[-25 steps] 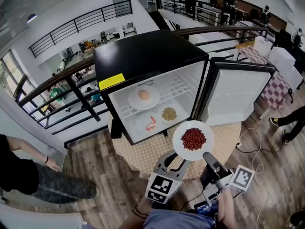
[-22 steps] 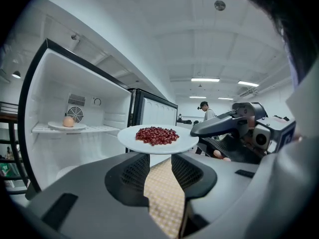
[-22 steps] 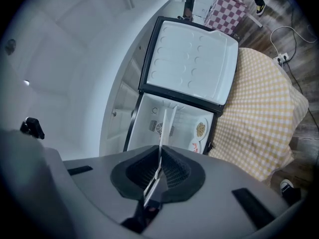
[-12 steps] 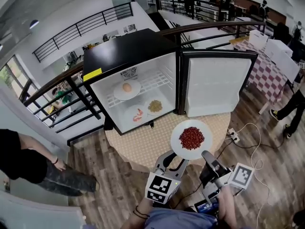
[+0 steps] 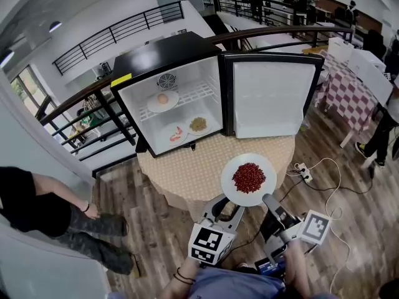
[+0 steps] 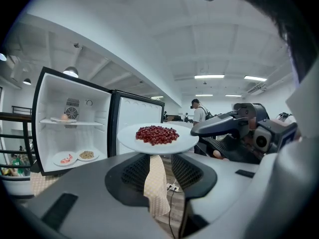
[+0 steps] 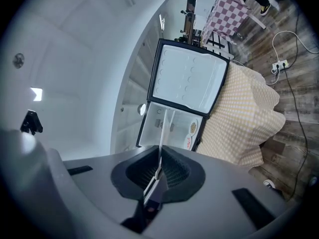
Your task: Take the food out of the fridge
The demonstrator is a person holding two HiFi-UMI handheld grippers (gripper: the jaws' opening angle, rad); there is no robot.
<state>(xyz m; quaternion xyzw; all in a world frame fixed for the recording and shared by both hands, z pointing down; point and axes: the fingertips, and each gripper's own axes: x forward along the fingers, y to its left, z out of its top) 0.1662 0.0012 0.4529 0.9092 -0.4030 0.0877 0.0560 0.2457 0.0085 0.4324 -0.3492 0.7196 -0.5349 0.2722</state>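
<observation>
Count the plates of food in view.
4. The red-bean plate is clamped in the right gripper; one plate sits on the fridge's upper shelf; a shrimp plate and a grain plate lie on its floor.

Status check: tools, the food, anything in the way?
Right tool clamped on bean plate's rim. Left tool open, below it. Plate clear of fridge; three plates inside. Nothing blocking.

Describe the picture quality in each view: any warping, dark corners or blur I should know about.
Head view: fisheye warps the floor and walls toward the edges; the fridge is sharp and the light is even. Left gripper view: black round vignette, plate crisp. Right gripper view: rolled sideways, same vignette, the plate only a thin edge-on line.
</observation>
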